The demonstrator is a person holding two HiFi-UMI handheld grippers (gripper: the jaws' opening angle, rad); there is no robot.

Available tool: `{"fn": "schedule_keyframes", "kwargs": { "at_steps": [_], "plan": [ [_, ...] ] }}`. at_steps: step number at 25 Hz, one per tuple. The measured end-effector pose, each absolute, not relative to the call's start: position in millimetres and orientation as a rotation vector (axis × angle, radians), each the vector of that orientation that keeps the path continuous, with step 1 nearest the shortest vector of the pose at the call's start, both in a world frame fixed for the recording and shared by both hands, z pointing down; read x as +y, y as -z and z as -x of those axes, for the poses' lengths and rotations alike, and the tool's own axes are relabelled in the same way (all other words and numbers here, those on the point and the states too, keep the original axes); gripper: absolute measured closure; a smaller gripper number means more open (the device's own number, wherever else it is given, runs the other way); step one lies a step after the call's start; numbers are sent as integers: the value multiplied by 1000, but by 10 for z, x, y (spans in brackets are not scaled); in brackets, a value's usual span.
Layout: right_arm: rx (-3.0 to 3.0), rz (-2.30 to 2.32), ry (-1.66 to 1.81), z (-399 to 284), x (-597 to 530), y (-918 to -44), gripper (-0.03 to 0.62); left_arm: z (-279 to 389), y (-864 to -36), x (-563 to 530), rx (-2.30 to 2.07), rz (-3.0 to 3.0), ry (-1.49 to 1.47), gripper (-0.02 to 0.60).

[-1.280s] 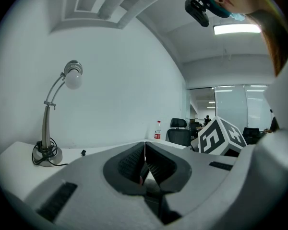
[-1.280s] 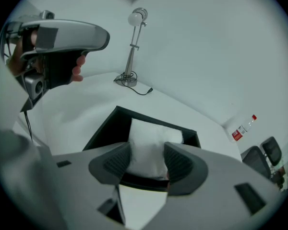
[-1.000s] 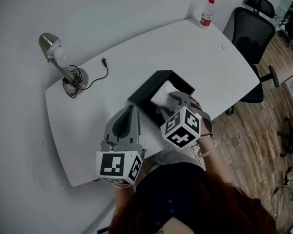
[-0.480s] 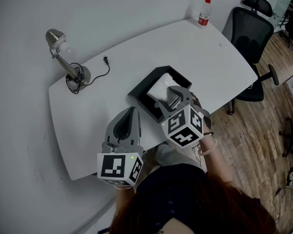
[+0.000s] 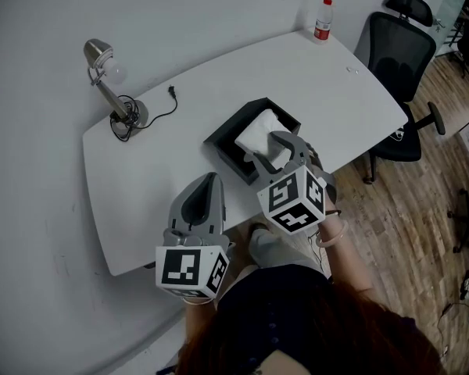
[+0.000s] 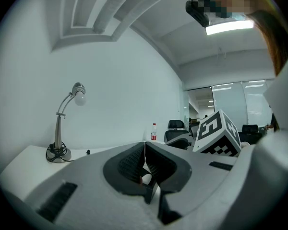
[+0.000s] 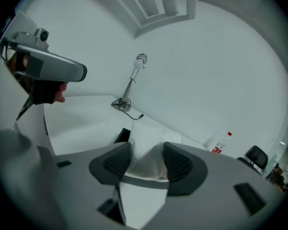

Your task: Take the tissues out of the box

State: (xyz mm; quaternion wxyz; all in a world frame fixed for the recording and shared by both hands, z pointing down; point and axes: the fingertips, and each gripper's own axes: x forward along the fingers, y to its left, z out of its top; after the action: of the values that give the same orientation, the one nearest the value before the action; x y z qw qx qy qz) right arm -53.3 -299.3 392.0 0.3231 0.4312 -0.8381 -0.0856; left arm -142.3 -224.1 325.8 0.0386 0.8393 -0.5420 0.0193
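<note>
Gripping a bunched wad of white tissues [image 7: 145, 145], the right claw [image 7: 147, 163] stands fairly wide, its two ribbed pads pressed against the sides of the wad. The tissue puckers between them and spreads out above. From the head view this claw [image 5: 272, 148] sits over the near edge of the black box [image 5: 221, 150], and the tissues [image 5: 258, 133] rise out of the box's open top. The box lies near the middle of the white counter [image 5: 144, 182].

The left claw [image 6: 144, 151] has its jaws together, with only a thin slit between the pads and nothing in it. It hangs at the counter's near edge [image 5: 210, 180], left of the box and apart from it. A desk lamp [image 5: 109, 84] stands at the counter's far left corner and a red-capped bottle [image 5: 322, 20] at the far right.
</note>
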Motion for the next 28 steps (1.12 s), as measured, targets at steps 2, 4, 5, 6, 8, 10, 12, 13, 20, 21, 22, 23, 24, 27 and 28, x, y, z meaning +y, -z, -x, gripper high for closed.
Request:
{"fn": "schedule_keyframes", "kwargs": {
  "at_steps": [2,4,5,6,8,10,12,13,20,21,22,23,24,27,28],
  "plan": [
    [-2203,-1142,234,507,-2942,-3901,370,1401,-3250,-2165,-1667,-2574,-55,557],
    [-2207,-1150,244,487,-2884,-3871,372,1382,-3252,-2083,-1669,-2573,-53,557],
    [-2209,-1153,248,480,-2851,-3851,372,1374,-3254,-2042,-1669,-2571,-52,557],
    [-2212,-1155,252,474,-2818,-3830,372,1366,-3256,-2001,-1669,-2570,-51,557],
    [-2217,-1159,262,459,-2748,-3789,372,1350,-3257,-1919,-1672,-2566,-49,557],
    [-2223,-1164,271,447,-2677,-3755,373,1338,-3241,-1835,-1680,-2565,-43,557],
    [-2233,-1177,278,438,-2609,-3720,373,1327,-3219,-1755,-1689,-2566,-38,557],
    [-2239,-1186,281,434,-2578,-3700,375,1320,-3214,-1718,-1691,-2568,-37,557],
    [-2256,-1233,332,398,-2369,-3530,375,1214,-3217,-1499,-1664,-2583,-6,557],
    [-2257,-1238,337,390,-2339,-3510,375,1187,-3213,-1468,-1651,-2587,5,557],
    [-2258,-1240,341,387,-2307,-3493,375,1161,-3205,-1435,-1638,-2592,17,557],
    [-2260,-1241,344,390,-2274,-3478,376,1139,-3190,-1401,-1628,-2597,26,557],
    [-2262,-1241,346,396,-2239,-3465,376,1122,-3174,-1367,-1624,-2601,32,557],
    [-2264,-1247,354,399,-2126,-3432,376,1100,-3184,-1264,-1614,-2604,41,557],
    [-2264,-1251,356,395,-2089,-3420,376,1098,-3197,-1233,-1610,-2602,45,557]
  ]
}}
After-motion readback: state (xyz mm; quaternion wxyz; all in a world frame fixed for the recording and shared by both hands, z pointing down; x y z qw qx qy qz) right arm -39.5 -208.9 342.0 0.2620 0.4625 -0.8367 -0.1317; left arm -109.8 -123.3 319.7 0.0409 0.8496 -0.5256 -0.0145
